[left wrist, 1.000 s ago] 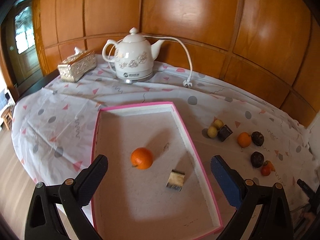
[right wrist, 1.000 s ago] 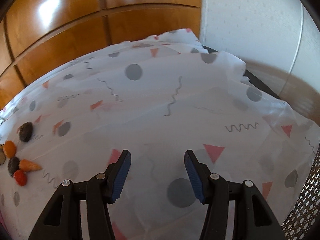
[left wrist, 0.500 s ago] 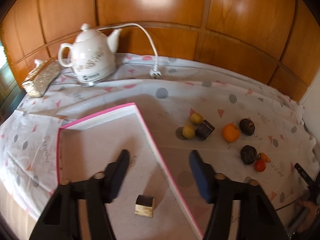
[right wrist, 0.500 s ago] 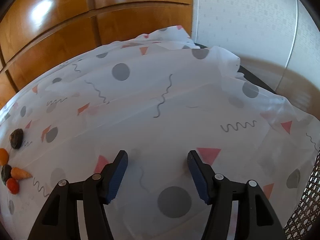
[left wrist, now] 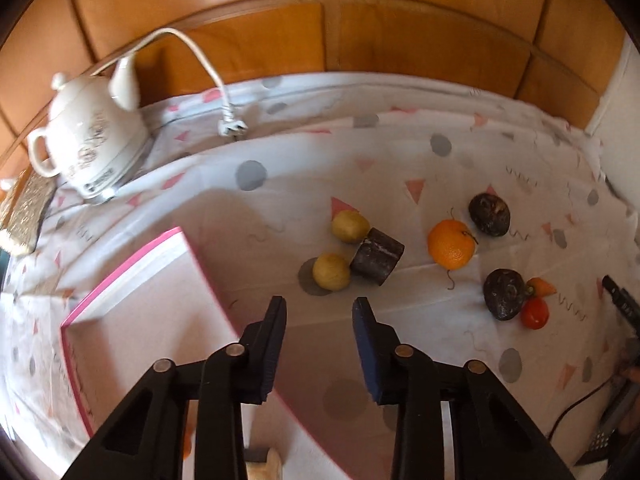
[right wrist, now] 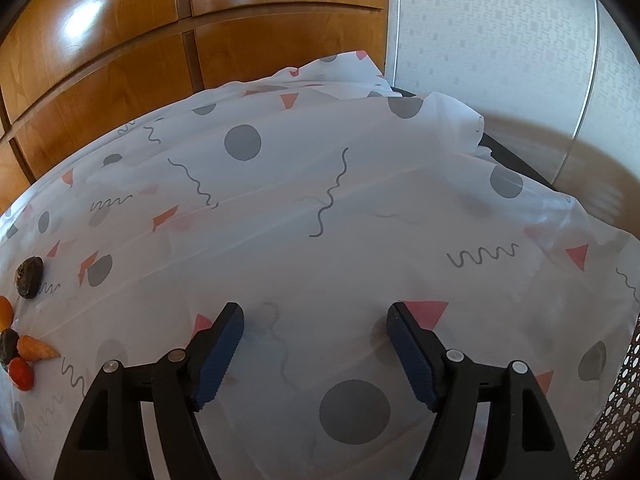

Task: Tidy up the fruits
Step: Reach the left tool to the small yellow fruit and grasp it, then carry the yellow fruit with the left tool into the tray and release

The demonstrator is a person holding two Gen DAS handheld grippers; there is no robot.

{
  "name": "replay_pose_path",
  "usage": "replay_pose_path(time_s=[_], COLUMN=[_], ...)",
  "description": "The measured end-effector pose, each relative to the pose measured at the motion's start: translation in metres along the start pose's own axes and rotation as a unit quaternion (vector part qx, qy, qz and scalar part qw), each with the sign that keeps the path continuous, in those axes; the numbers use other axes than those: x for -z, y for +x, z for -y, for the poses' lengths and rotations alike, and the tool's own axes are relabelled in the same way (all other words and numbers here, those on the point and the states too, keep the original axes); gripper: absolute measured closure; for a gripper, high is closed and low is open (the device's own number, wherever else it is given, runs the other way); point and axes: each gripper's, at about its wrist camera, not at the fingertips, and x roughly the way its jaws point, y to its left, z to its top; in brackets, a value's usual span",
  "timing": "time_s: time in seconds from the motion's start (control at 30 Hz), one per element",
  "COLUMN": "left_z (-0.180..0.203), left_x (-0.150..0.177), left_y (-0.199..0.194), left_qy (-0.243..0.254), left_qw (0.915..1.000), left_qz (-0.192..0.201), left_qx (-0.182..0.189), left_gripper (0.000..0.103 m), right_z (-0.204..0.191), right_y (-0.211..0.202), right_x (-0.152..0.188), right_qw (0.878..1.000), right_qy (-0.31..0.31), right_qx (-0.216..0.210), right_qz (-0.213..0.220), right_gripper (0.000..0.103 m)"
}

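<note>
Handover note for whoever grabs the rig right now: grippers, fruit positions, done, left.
Left gripper: open, empty, above the pink-rimmed tray's right edge, aimed at the loose fruit.
Right gripper: open, empty, over bare tablecloth.
On the cloth, outside the tray: two yellow fruits flanking a dark block; orange; two dark round fruits; red tomato and a small orange piece beside the nearer dark one.
Done: tray contents are mostly hidden behind the left gripper, so cannot confirm.
Left: move the loose fruit into the tray, probably nearest yellow first.
</note>
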Motion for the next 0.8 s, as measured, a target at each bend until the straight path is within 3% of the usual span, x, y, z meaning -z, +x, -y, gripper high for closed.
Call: replay_pose_path(time_s=[0.33,0.47,0.63,0.8], left_z=[0.007,0.007,0.0,-0.026], left_x=[-0.017,-0.017,-0.014,-0.003], left_y=[0.043,0.052,0.039,-0.003], left_qy=[0.031,0.027,-0.002,-0.052], left_qw=[0.999,0.9991,0.9994,0.9971], left_qz=[-0.031,-0.032,-0.018,0.025], left_qx=[-0.003,0.008,0.029,0.049], left_gripper=[0.068,0.078,0.078,0.078], right_z=[-0.002,-0.002,-0.003,-0.003], right_y=[0.001,0.001,0.002,0.002], right_x=[-0.001,-0.001,-0.002,-0.002], right_qw=[1.0,1.0,1.0,1.0], right_qy=[-0.003,-0.003,-0.005,-0.005], right_qx=[-0.004,-0.004,-0.004,-0.003], right_qz=[-0.001,-0.001,0.0,0.0], right_gripper=[0.023,0.022,0.021,0.02])
